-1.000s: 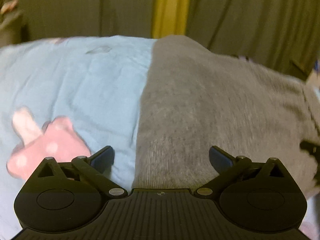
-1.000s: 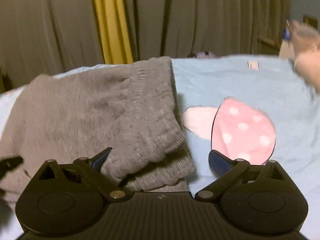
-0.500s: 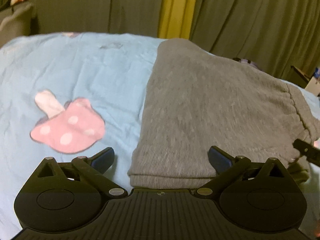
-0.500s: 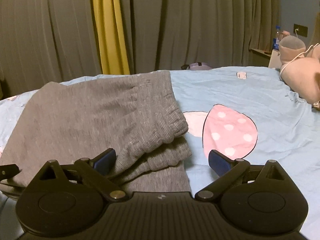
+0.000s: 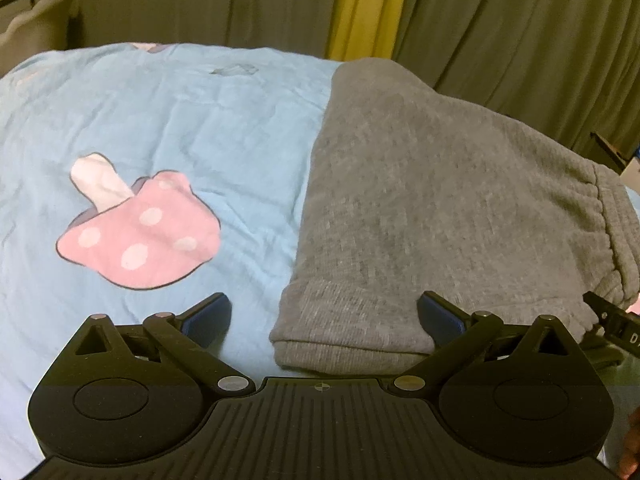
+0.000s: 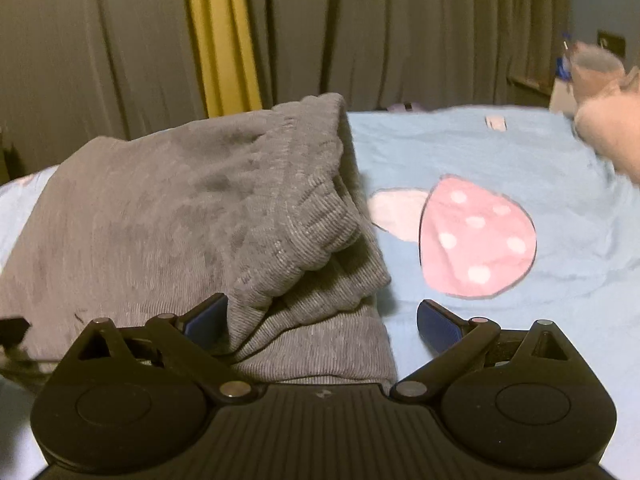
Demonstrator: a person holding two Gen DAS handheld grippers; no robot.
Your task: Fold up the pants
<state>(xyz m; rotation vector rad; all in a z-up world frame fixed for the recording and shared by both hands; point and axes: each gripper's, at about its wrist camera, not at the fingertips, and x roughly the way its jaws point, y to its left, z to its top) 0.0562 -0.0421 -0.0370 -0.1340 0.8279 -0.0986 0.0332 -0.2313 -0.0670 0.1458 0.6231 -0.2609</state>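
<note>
The grey ribbed pants (image 5: 432, 216) lie folded in a thick stack on the light blue bedspread (image 5: 200, 128). In the left wrist view their folded near-left corner sits between the jaws of my left gripper (image 5: 324, 316), which is open and holds nothing. In the right wrist view the pants (image 6: 180, 216) show their gathered waistband end, with layers stacked. My right gripper (image 6: 322, 316) is open and empty, its left finger beside the waistband layers and its right finger over the bedspread (image 6: 500, 152).
Pink spotted mushroom prints mark the bedspread left (image 5: 140, 236) and right (image 6: 476, 236) of the pants. Olive curtains with a yellow strip (image 6: 220, 36) hang behind the bed. A pink plush toy (image 6: 612, 136) lies at the far right.
The left gripper has pulled back a little, showing the pants' near folded corner. The right gripper has shifted and the view is blurred. Both jaws stay open.
</note>
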